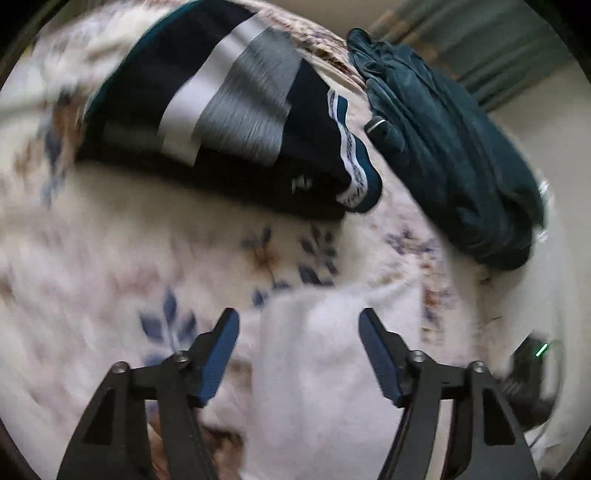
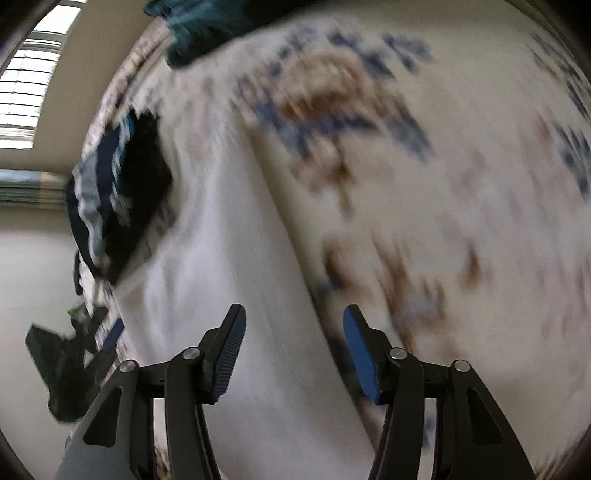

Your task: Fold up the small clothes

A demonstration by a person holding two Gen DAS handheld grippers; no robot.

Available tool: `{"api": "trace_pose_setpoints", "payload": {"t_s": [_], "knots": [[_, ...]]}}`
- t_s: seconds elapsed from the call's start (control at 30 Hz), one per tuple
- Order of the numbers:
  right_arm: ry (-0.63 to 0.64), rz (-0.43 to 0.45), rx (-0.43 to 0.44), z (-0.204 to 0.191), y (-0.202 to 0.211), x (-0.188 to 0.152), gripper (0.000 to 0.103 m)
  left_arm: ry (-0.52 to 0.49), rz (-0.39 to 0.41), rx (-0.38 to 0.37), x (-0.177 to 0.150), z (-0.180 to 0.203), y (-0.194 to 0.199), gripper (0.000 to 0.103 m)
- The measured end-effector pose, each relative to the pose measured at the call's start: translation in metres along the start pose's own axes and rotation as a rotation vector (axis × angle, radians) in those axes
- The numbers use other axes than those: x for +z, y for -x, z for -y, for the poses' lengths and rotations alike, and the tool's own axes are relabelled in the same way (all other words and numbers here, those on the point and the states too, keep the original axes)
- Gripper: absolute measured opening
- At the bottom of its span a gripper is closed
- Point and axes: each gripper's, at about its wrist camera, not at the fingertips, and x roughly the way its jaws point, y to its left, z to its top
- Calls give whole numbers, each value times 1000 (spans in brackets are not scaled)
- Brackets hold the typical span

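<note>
Between the blue-padded fingers of the left gripper lies a white garment, spread on the floral bedcover. The jaws stand apart and neither pad presses on the cloth; the fingers hang over it, pointing steeply down. The picture is smeared, so whether the fingertips brush the fabric cannot be told.

In the right wrist view, the right gripper is likewise spread, its pads clear of anything. Beneath it the same white garment runs as a long pale band from the lower edge up toward the left, with one long edge passing just under the right-hand finger. Nothing is pinched here either.

Beyond the left gripper, farther up the bed, rests a folded dark navy garment with white and grey stripes, a patterned band along its near right edge. It lies apart from the white garment, with bare bedcover between them. To its right, near the edge of the bed, sits a crumpled dark teal garment, close beside the striped one.

From the right wrist the striped garment shows at the left, beside the white cloth's far end, and a piece of the teal garment shows at the top. A window with blinds is at the upper left, and the left gripper's dark frame sits low at the left edge.
</note>
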Motion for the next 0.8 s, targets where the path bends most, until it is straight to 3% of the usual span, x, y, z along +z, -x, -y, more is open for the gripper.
{"api": "trace_pose_setpoints", "payload": {"t_s": [0.07, 0.17, 0.3, 0.33, 0.37, 0.4, 0.6, 0.8], "knots": [[14, 22, 41, -13, -18, 34, 61, -53, -2, 83, 6, 3, -9, 68], [34, 13, 64, -26, -49, 74, 61, -103, -47, 119, 8, 9, -30, 68], [46, -55, 68, -36, -90, 107, 59, -180, -132, 296, 1, 5, -67, 68], [57, -48, 75, -37, -91, 109, 52, -171, -145, 299, 0, 0, -72, 68], [93, -24, 100, -44, -87, 109, 25, -147, -155, 291, -1, -6, -75, 68], [123, -14, 95, -51, -83, 107, 13, -115, -155, 270, 0, -12, -73, 68], [398, 127, 116, -106, -30, 48, 12, -24, -107, 183, 10, -12, -37, 68], [695, 142, 94, -140, -18, -47, 12, -19, -62, 73, 25, 15, -2, 68]]}}
